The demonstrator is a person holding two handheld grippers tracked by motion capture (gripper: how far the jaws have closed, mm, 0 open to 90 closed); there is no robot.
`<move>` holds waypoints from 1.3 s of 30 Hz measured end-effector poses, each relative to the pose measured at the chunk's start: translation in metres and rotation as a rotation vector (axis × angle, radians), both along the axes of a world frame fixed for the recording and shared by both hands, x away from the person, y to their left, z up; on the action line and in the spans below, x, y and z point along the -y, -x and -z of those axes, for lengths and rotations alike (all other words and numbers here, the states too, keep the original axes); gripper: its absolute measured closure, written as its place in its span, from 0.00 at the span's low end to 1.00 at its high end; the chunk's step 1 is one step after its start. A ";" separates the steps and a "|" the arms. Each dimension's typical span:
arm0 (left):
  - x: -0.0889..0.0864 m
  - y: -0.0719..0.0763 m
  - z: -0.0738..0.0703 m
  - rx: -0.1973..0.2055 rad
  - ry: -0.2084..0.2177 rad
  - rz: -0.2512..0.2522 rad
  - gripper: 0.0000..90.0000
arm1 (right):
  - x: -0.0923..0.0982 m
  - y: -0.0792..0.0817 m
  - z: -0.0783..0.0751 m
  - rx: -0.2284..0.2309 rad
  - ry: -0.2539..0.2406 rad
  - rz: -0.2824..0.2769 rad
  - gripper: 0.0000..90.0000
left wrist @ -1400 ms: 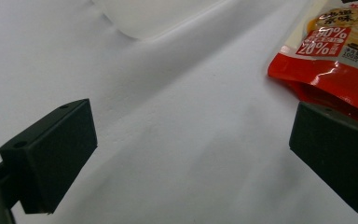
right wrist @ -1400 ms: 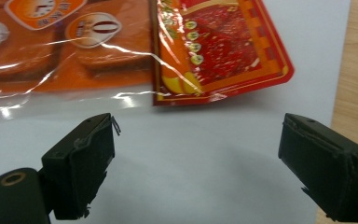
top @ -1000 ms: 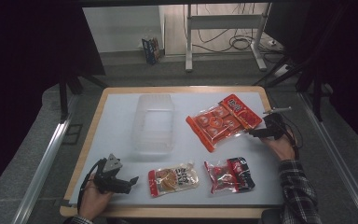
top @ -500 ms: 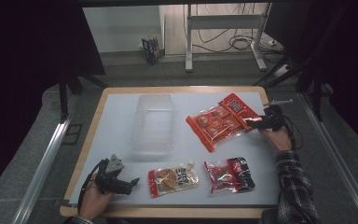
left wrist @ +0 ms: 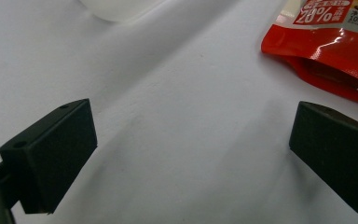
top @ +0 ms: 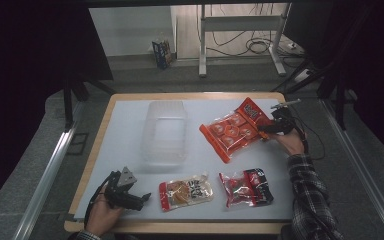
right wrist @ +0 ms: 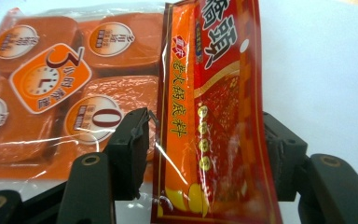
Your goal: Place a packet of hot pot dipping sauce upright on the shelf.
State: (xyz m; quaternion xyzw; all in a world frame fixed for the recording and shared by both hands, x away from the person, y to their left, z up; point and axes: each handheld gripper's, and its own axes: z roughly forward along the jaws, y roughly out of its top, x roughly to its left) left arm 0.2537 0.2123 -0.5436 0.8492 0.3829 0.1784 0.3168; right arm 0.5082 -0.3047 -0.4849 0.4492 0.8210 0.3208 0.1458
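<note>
White counter (top: 130, 125), dark room around it. My right gripper (top: 269, 129) sits at the far right w/ the red-orange packet (top: 235, 129); its 2 jaws have been closing, packet edge between them, left pad not quite on it. My left gripper (top: 139, 199) rests near the front edge, jaws wide, nothing in them.

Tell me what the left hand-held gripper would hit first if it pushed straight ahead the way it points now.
Probably the red-edged snack packet: the left hand-held gripper lies low on the table, open, pointing at it across bare surface. Depth is hard to judge.
</note>
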 end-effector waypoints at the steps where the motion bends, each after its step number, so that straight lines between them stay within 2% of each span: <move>1: 0.000 0.000 0.000 0.000 -0.001 0.001 0.01 | -0.002 -0.005 0.003 -0.014 0.007 0.000 0.49; 4: 0.000 0.000 0.000 0.002 -0.001 0.001 0.01 | -0.006 -0.010 0.007 -0.025 0.029 -0.002 0.53; 5: 0.000 0.000 0.000 0.002 -0.004 0.003 0.01 | -0.008 -0.013 0.008 -0.029 0.017 0.003 0.61; 10: 0.001 0.000 0.000 0.001 -0.007 0.005 0.01 | -0.011 -0.019 0.013 -0.050 0.029 0.014 0.84; 13: 0.001 0.000 0.000 0.002 -0.007 0.006 0.01 | -0.009 -0.021 0.015 -0.078 0.032 0.030 0.97; 15: 0.001 0.000 0.000 0.002 -0.009 0.008 0.01 | -0.009 -0.021 0.015 -0.083 0.026 0.035 0.98; 16: 0.001 0.000 0.000 0.003 -0.009 0.009 0.01 | -0.008 -0.019 0.011 -0.095 -0.003 0.059 0.98; 23: 0.002 0.001 0.000 0.009 -0.012 0.008 0.01 | -0.008 -0.004 -0.005 -0.066 0.014 0.038 0.98; 27: 0.002 0.001 -0.001 0.010 -0.013 0.007 0.01 | -0.007 0.006 -0.027 -0.022 -0.005 0.033 0.98; 28: 0.002 0.000 -0.001 0.009 -0.013 0.006 0.01 | -0.007 0.006 -0.027 -0.022 -0.005 0.033 0.98; 29: 0.002 0.001 -0.001 0.011 -0.013 0.005 0.01 | -0.010 0.011 -0.039 -0.003 -0.012 0.021 0.98; 33: 0.002 0.001 -0.001 0.019 -0.011 0.002 0.01 | -0.015 0.018 -0.053 0.023 -0.020 0.002 0.98; 37: 0.000 0.001 -0.003 0.025 0.006 -0.010 0.01 | -0.024 0.029 -0.080 0.061 -0.081 -0.022 0.98; 38: 0.000 0.001 -0.003 0.025 0.006 -0.010 0.01 | -0.024 0.029 -0.080 0.061 -0.081 -0.022 0.98; 39: -0.001 0.001 -0.004 0.022 0.017 -0.013 0.01 | -0.029 0.033 -0.092 0.066 -0.106 -0.037 0.98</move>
